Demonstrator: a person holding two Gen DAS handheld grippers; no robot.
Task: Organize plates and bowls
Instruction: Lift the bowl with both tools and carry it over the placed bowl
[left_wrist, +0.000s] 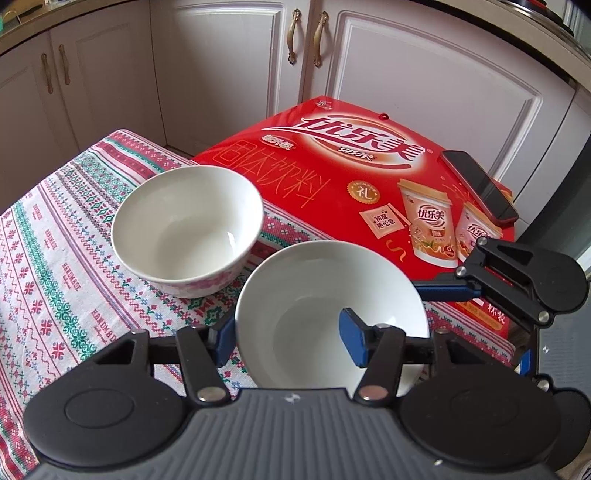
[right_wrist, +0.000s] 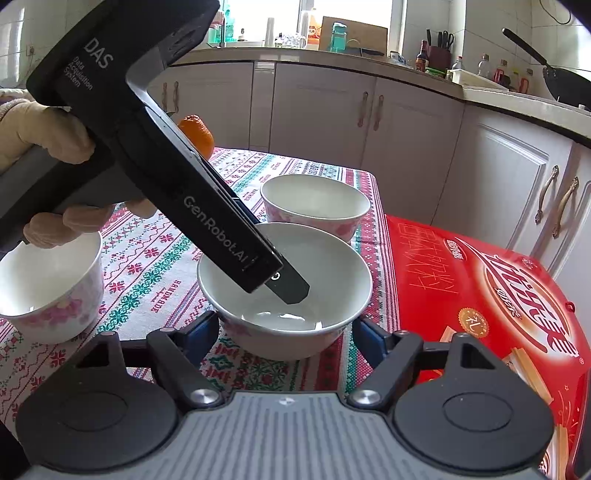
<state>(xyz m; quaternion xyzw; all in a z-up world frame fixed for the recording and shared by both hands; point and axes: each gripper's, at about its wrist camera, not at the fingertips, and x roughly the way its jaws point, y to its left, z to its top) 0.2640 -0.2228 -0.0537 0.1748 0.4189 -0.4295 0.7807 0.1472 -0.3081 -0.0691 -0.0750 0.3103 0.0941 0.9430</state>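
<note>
Biggest thing in frame is the run of white cabinets (left_wrist: 229, 74) behind everything. In front of them is your table under the patterned cloth (left_wrist: 55, 258). The red drink box (left_wrist: 332, 166) lies flat along the table's right edge, with a dark phone (left_wrist: 480, 184) sitting on the box's far right corner.

There are three bowls on the cloth. The plain white bowl (left_wrist: 325, 295) you're working on sits near the right edge, just beside the box. The pink-flowered bowl (left_wrist: 184, 229) is right behind it toward the far edge, close but I can't tell if the two touch. Another flowered bowl (right_wrist: 48, 288) is well off to the left side. There's an orange (right_wrist: 197, 134) back near the far left corner, half hidden by your left tool.

Your left gripper (left_wrist: 287, 338) is spread wide with the white bowl's rim between the fingers, one blue pad outside the wall and the other down inside the bowl. It isn't pinching anything. Your right gripper (right_wrist: 285, 332) is also wide open, one pad on each side of that same bowl low by its base. I can't tell whether either pad touches it.
</note>
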